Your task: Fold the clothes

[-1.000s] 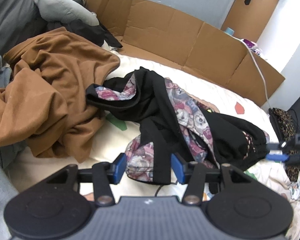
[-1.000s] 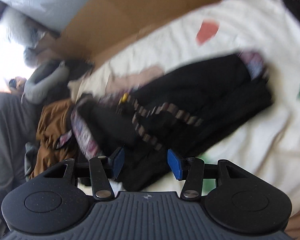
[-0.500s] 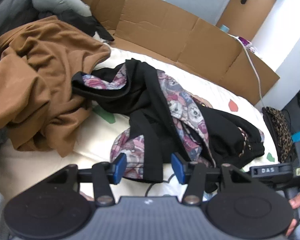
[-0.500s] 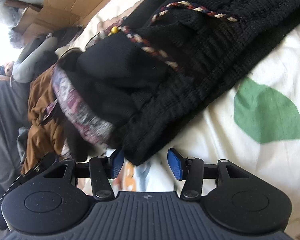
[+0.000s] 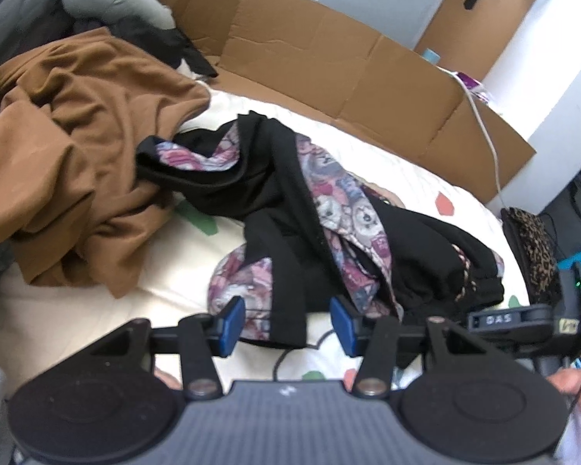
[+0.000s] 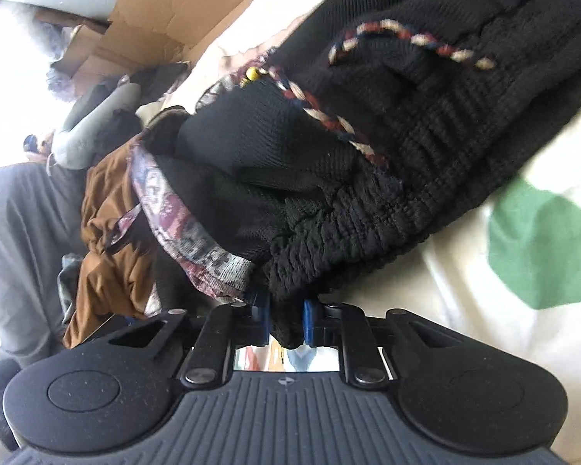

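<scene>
Folding has not begun. Your bed sheet [image 5: 77, 321] carries only crumpled heaps: the brown garment [image 5: 69, 147] at nine o'clock in the left wrist view, untouched, and the black garment [image 5: 418, 240] with its patterned lining tangled at centre, running toward three o'clock. Everything remains: lift, spread, flatten, fold.

Cardboard panels [image 5: 329, 66] wall the far side from eleven to two o'clock. Bare sheet lies at seven to eight o'clock, and I judge it the best room for spreading.

Your right gripper [image 6: 286, 319] has just been closing, and its pads now clench the ribbed black hem at six o'clock in its own view. Your left gripper [image 5: 286, 323] stands released, its jaws apart, with patterned cloth lying beyond them, not pressed.
</scene>
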The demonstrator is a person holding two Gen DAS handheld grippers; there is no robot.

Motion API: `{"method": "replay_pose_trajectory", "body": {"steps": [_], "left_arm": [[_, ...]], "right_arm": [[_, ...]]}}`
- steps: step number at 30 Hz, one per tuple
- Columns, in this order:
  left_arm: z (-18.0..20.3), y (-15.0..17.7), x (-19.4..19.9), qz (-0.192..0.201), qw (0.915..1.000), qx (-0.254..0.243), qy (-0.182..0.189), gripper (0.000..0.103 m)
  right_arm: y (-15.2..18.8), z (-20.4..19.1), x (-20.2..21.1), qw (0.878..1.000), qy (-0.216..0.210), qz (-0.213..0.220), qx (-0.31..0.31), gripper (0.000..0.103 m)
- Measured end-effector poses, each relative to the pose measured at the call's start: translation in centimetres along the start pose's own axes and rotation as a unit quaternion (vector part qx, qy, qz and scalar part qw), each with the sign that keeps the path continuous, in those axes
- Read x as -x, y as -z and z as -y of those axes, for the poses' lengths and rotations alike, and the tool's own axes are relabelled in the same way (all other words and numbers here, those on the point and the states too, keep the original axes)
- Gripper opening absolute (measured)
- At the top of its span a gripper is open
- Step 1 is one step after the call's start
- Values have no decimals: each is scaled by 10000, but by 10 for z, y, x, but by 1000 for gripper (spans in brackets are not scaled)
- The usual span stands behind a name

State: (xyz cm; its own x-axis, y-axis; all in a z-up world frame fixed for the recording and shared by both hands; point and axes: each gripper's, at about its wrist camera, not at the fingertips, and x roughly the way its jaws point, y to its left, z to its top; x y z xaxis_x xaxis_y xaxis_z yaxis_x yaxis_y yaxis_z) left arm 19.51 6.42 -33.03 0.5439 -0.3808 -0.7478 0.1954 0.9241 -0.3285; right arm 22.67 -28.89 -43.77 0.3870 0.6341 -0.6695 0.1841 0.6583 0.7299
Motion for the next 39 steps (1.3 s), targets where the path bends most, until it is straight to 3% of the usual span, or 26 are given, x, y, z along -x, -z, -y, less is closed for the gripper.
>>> {"method": "replay_pose_trajectory", "body": {"steps": [7,20,32,39], "left_arm": [[6,-3,6,105,9999,-24,-64,51],[0,-13,20,289,9993,-53,-211,51],[-6,-17,20,234,9996,-65,-155,52],[2,-12,1,-8,9996,-255,-94,57]], "right_arm": [[-1,1,55,9972,579,-289,364,13],[-19,76,163,9732,2272,73,357,11],[-36,129,229,9314,3590,485,357,11],[-47,157,271,8938,4382,925,224,11]]}}
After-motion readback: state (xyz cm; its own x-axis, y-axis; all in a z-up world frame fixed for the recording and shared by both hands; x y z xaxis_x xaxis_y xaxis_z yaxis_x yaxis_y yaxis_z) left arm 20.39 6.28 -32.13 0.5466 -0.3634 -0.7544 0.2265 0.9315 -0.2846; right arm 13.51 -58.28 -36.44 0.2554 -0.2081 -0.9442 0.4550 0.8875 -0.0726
